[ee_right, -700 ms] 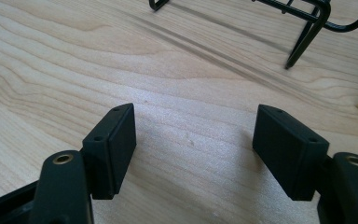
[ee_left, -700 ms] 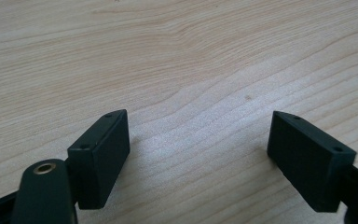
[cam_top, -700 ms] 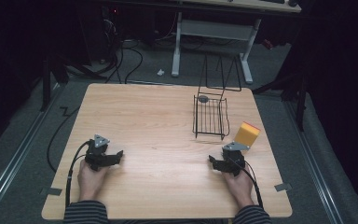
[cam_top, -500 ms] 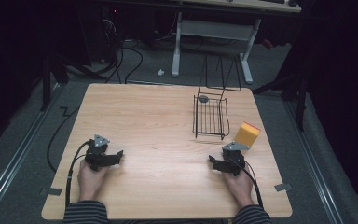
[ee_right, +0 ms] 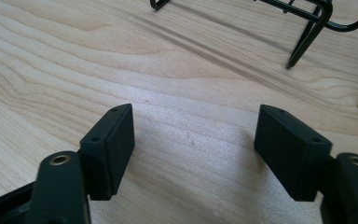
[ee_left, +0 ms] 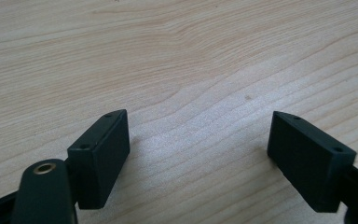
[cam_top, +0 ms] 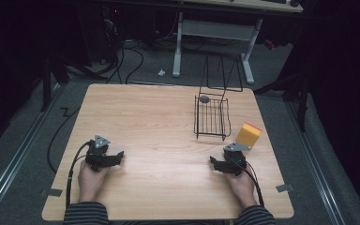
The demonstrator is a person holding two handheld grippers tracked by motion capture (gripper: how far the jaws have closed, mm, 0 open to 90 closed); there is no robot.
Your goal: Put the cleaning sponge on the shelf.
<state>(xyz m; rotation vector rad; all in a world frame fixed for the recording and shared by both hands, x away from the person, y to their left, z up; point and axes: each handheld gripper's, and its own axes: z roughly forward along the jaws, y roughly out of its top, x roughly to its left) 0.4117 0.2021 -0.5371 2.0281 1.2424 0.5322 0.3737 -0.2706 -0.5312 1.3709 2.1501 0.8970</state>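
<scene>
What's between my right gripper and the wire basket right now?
Nothing: in the high view only bare wooden table separates the right gripper from the wire basket. The yellow sponge stands off to the side, beside the gripper.

This looks like a lab or recording studio: a bare wooden desk [cam_top: 159,117] stands on grey carpet [cam_top: 23,154] amid dark surroundings, loose black cables [cam_top: 131,61] snake across the floor beyond its far edge, and a white-legged workbench [cam_top: 215,28] stands behind.
</scene>
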